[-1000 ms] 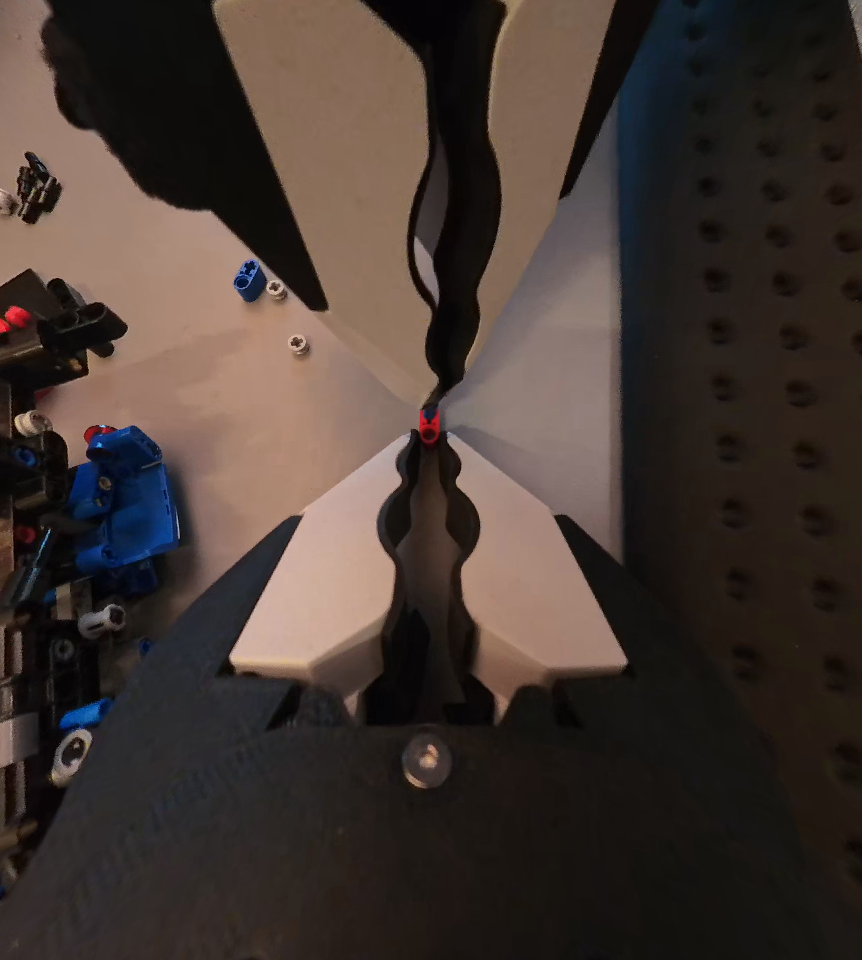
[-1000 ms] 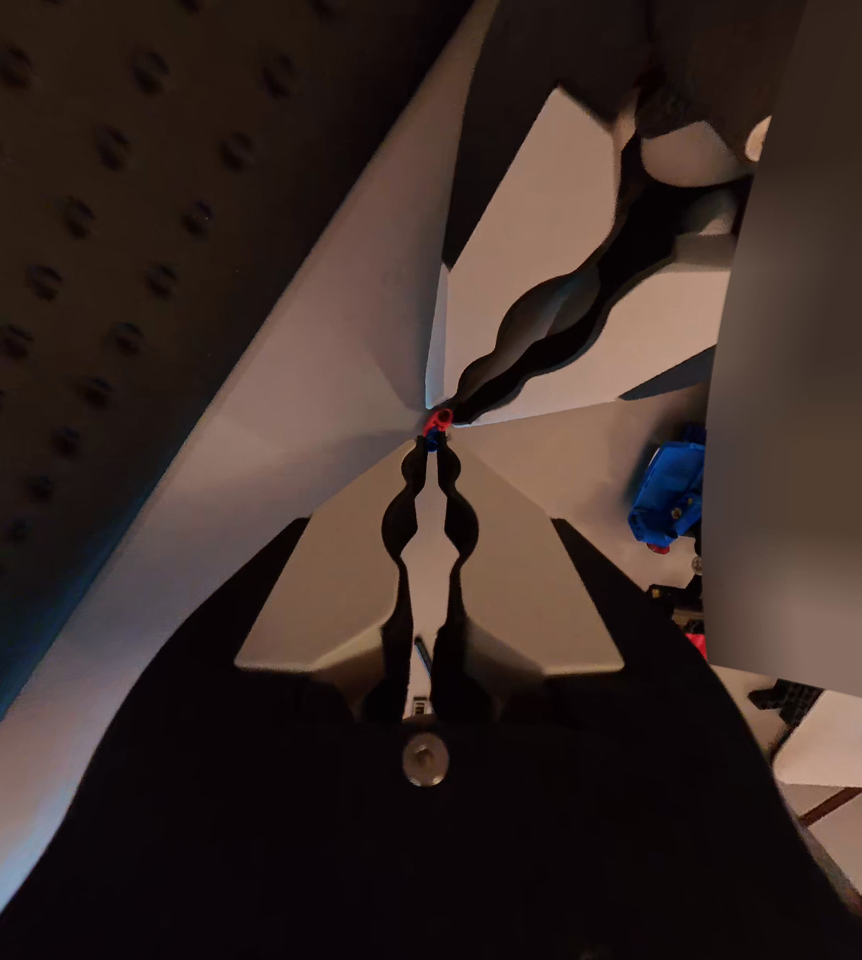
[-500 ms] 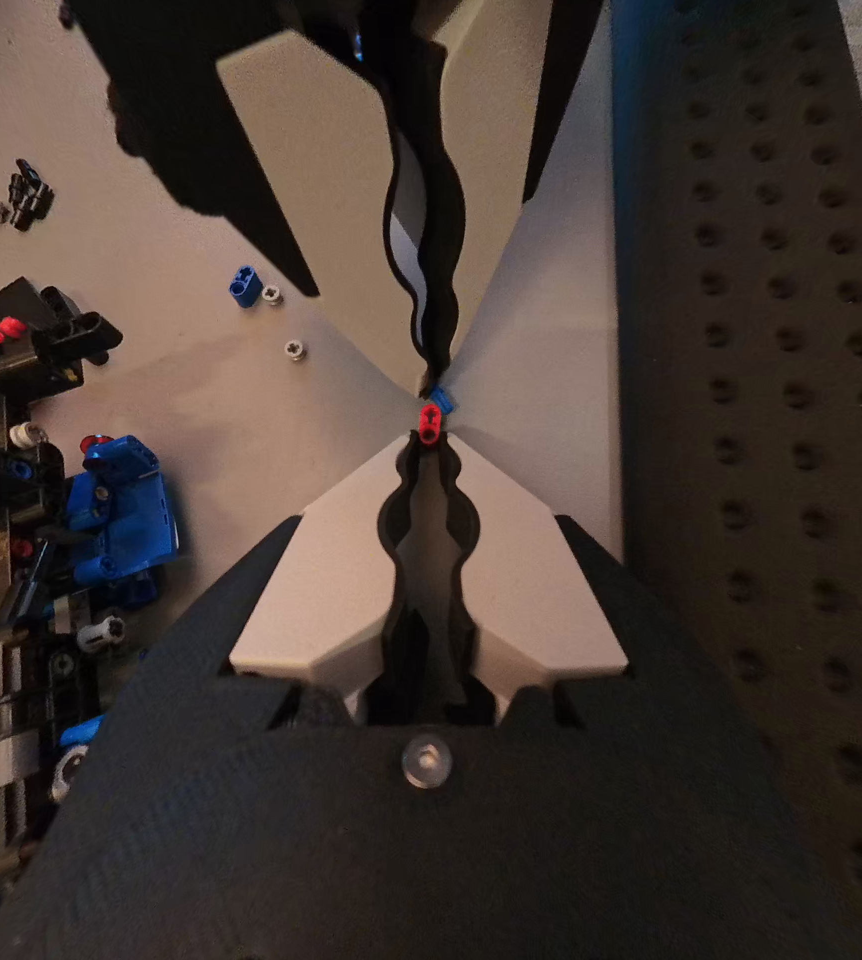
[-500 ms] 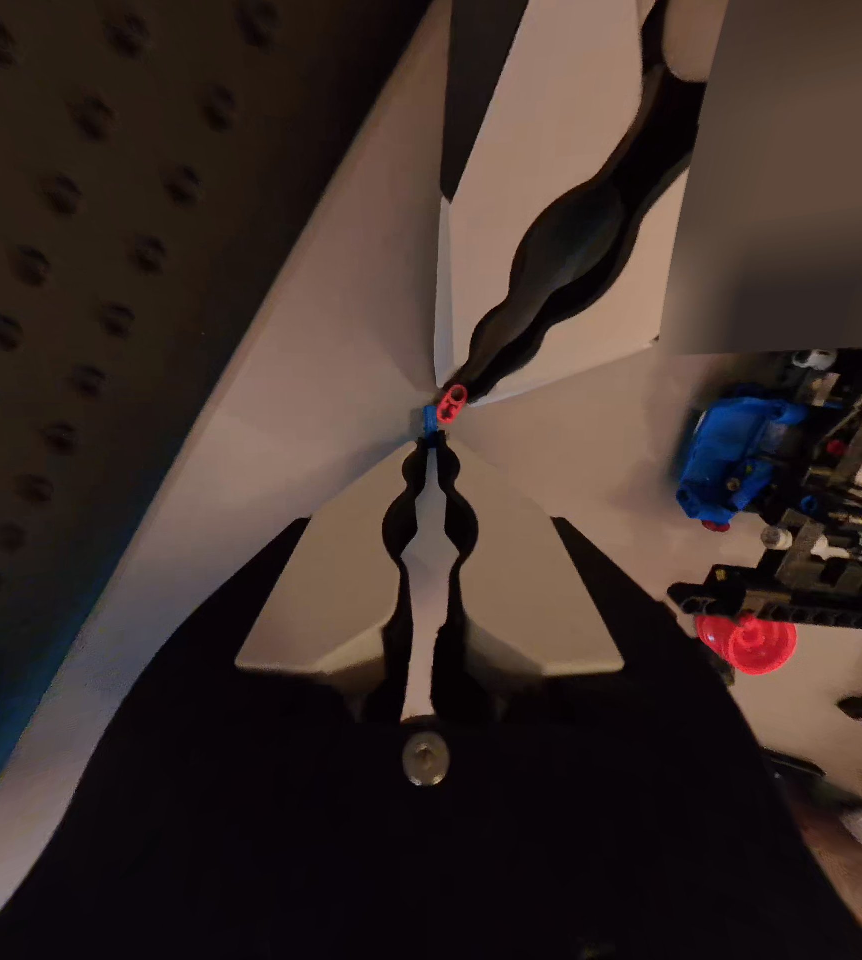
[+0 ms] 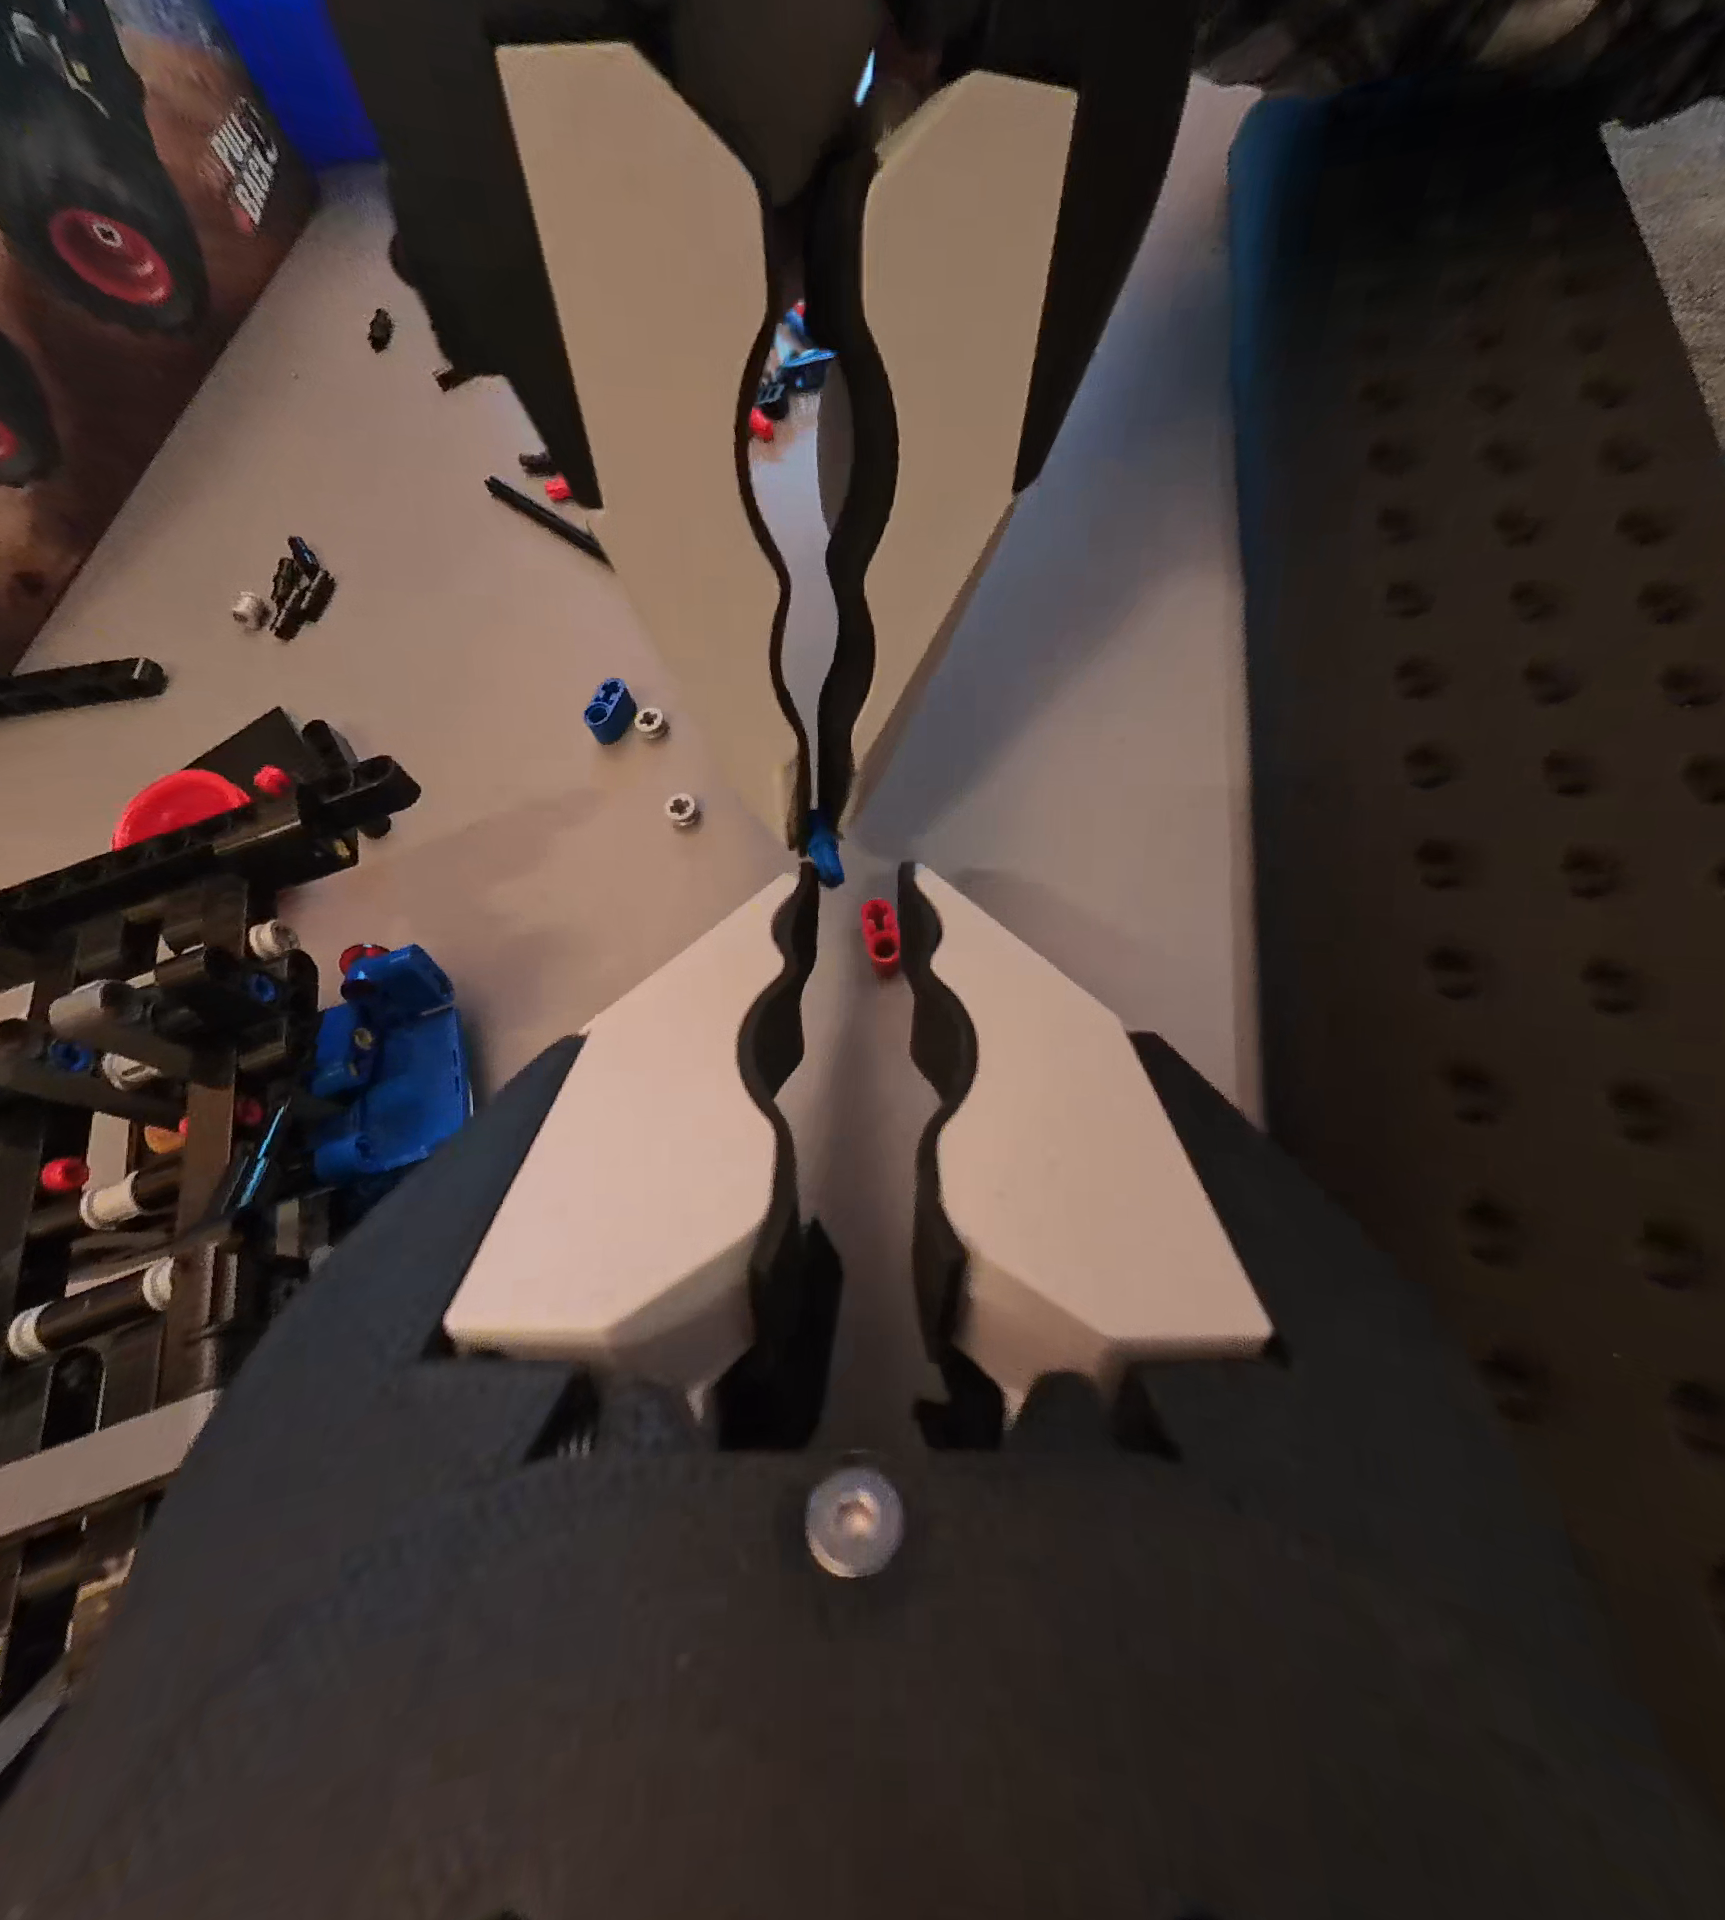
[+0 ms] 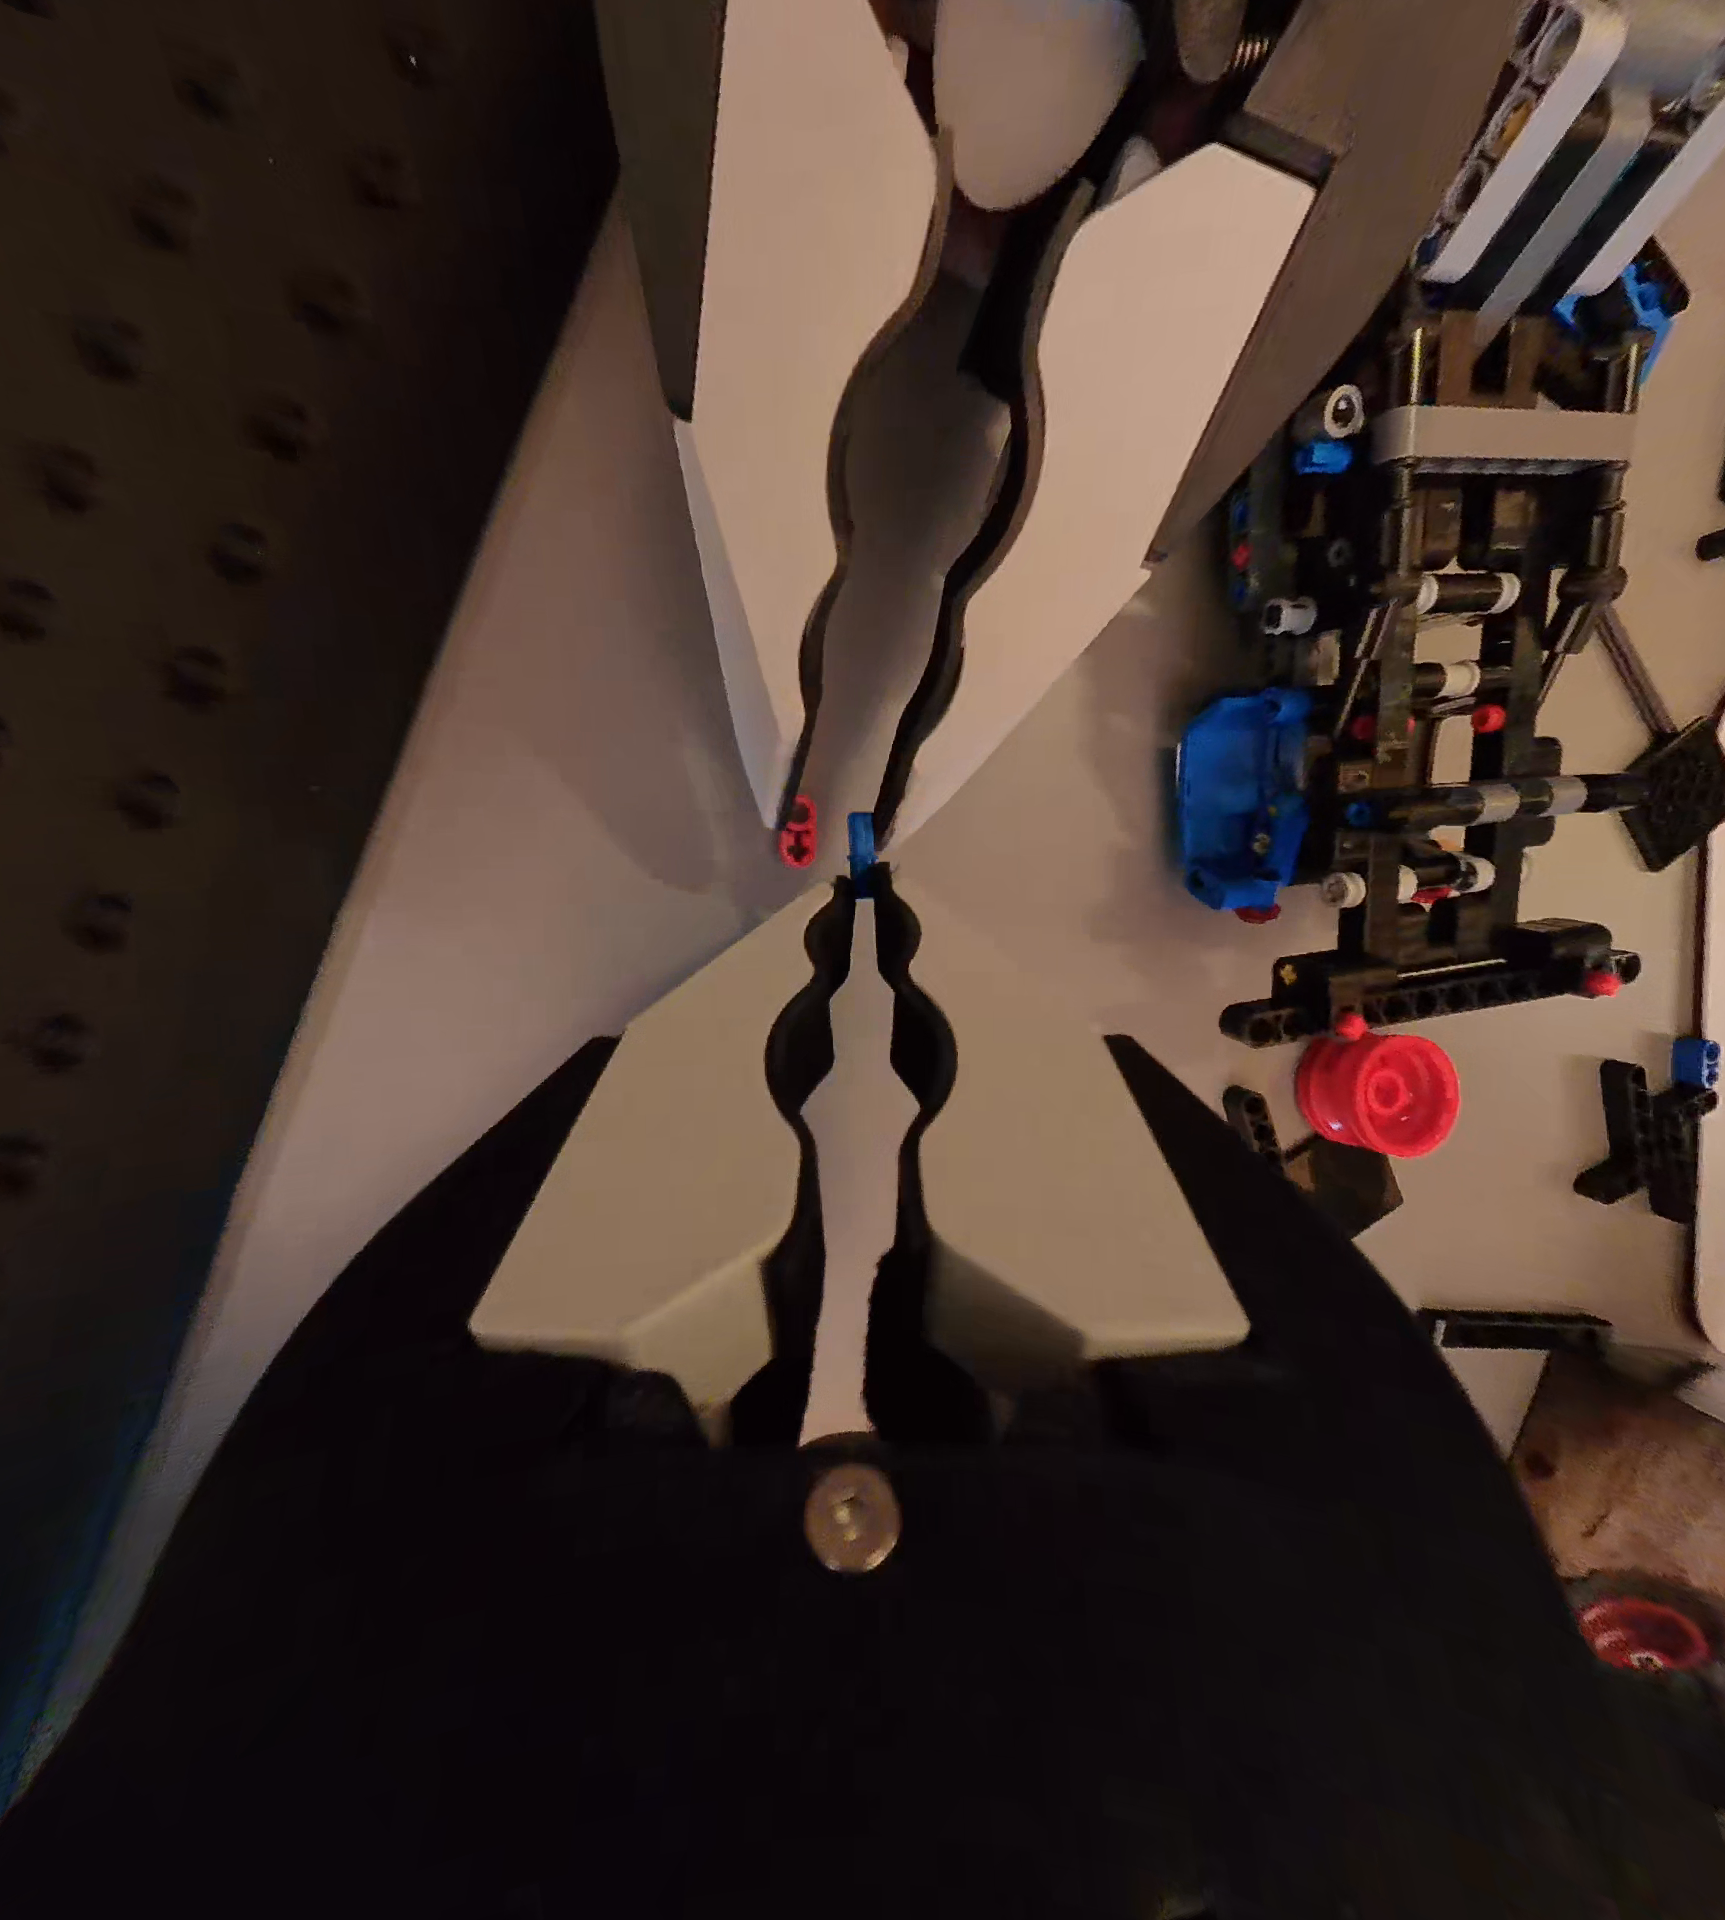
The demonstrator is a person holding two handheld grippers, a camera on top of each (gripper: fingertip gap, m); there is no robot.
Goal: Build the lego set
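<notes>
My left gripper [image 5: 858,883] is open. A small red connector [image 5: 879,925] sits in its gap against the right finger; I cannot tell whether it rests on the table. My right gripper [image 6: 863,883] is shut on a small blue pin [image 6: 863,857], which sticks out past its tips. The two grippers face each other tip to tip over the white table [image 5: 484,644]. In the left wrist view the right gripper [image 5: 816,821] comes down from the top with the blue pin [image 5: 822,847]. In the right wrist view the left gripper [image 6: 837,821] shows open, the red connector [image 6: 796,831] at one fingertip.
A part-built black chassis [image 6: 1440,727] with a blue block [image 6: 1242,790] lies beside the grippers. A red wheel hub [image 6: 1377,1096], loose small parts [image 5: 609,717], black beams [image 5: 47,686] and the set's box [image 5: 58,312] are around. A dark perforated surface [image 5: 1512,935] borders the table. Only a small space, under 4 cm, lies between the two pairs of fingers.
The left gripper has opened and let go of the red connector. The red connector and blue pin, together a second ago, are now apart. Both grippers have drawn back a little.
</notes>
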